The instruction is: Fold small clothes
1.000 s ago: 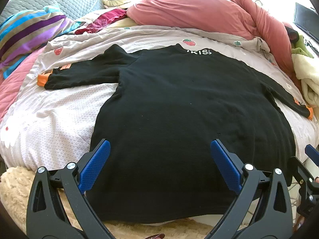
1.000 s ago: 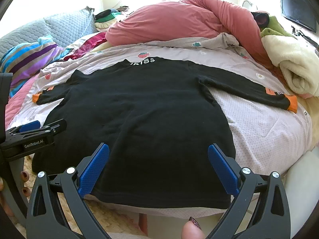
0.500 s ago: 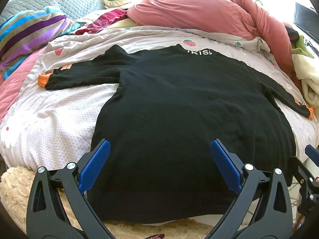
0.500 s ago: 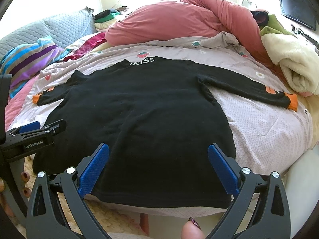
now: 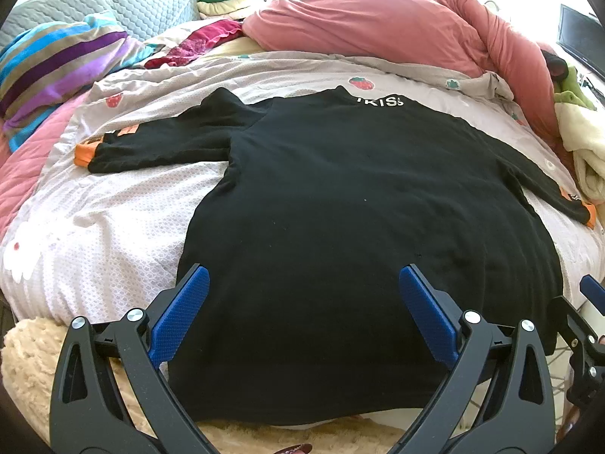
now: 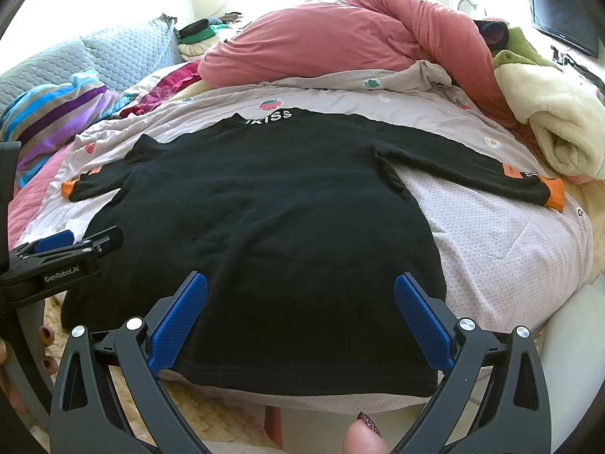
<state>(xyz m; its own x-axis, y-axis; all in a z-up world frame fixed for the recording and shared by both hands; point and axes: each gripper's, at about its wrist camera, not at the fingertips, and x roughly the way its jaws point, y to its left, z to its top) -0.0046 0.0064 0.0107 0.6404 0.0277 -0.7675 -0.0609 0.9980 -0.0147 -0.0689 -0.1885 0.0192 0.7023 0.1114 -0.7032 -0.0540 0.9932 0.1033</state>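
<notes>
Right wrist view, black top [image 6: 264,227] collar lettering "KISS", "GenRobot.AI" on left gripper [image 6: 64,261], both fingers spread

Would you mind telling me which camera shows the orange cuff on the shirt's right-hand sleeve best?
The right wrist view: the orange cuff lies in full sight, with the whole sleeve leading to it. In the left wrist view the same cuff is only a sliver, squeezed at the picture's edge.

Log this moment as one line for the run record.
stage: before first fold | black sweater: spread flat on bed, sleeves out | left tongs: open, empty | right tongs: open, empty
</notes>
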